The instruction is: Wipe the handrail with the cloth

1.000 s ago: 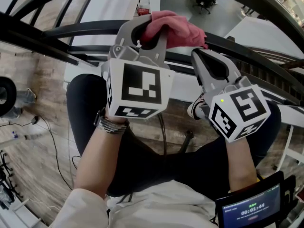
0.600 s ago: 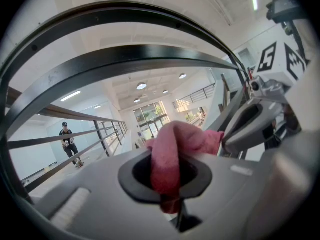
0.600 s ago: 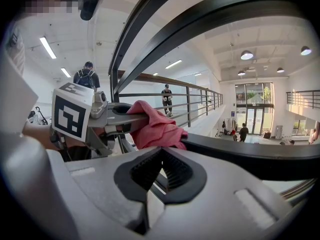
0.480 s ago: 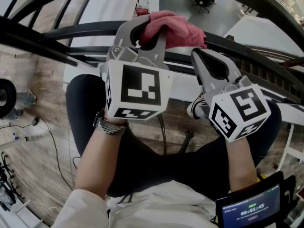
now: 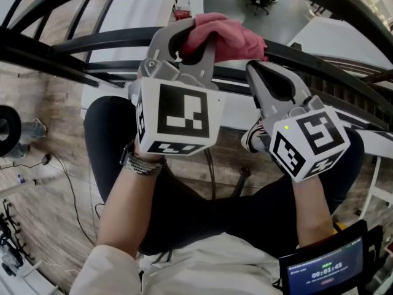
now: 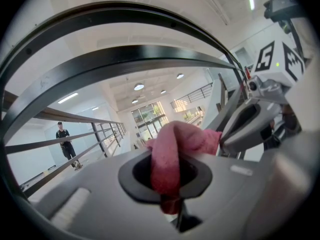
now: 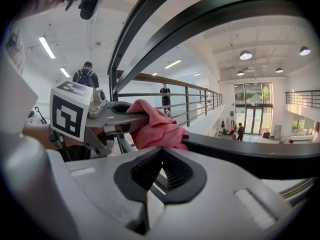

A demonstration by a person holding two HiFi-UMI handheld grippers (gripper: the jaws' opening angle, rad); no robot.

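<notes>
Pinching cloth (image 5: 228, 35) on handrail (image 5: 104, 37): left gripper (image 5: 195, 37).

1. The cloth (image 5: 227, 35) is rose-pink.
2. The handrail (image 5: 98, 39) is glossy black.
3. The left gripper (image 5: 190, 28) and right gripper (image 5: 254, 67) are pale grey (their cubes carry black-and-white square markers).
4. The floor (image 5: 55, 134) shows brown wood grain.

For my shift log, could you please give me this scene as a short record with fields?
left gripper: shut on the pink cloth
cloth position: bunched, resting on top of the handrail
right gripper: jaws together, nothing between them, close beside the cloth
handrail: dark, curved rail
background: a person stands by a far railing
</notes>
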